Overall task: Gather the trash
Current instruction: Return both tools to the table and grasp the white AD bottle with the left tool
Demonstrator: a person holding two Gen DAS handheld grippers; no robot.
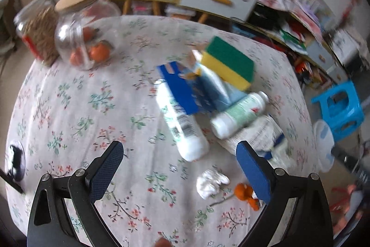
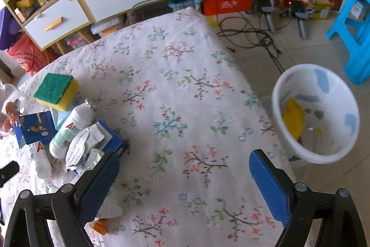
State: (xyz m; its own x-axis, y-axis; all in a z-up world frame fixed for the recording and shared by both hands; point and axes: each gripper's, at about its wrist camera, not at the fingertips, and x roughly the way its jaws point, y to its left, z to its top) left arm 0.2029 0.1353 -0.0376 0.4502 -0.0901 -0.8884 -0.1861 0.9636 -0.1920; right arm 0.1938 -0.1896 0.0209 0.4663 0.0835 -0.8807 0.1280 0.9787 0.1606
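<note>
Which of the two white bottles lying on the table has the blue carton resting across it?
The longer white bottle, nearer the jars: the blue carton covers its far end. The shorter bottle with the green label lies beside the carton, its cap end uncovered.

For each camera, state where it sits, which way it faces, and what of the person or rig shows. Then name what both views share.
Left wrist: on the left gripper, angled down at the table, bottles and jars; open fingers show.
Right wrist: on the right gripper, angled down at the table edge and bin; open fingers show.
Shared: sponge, bottles, bin, blue stool.
</note>
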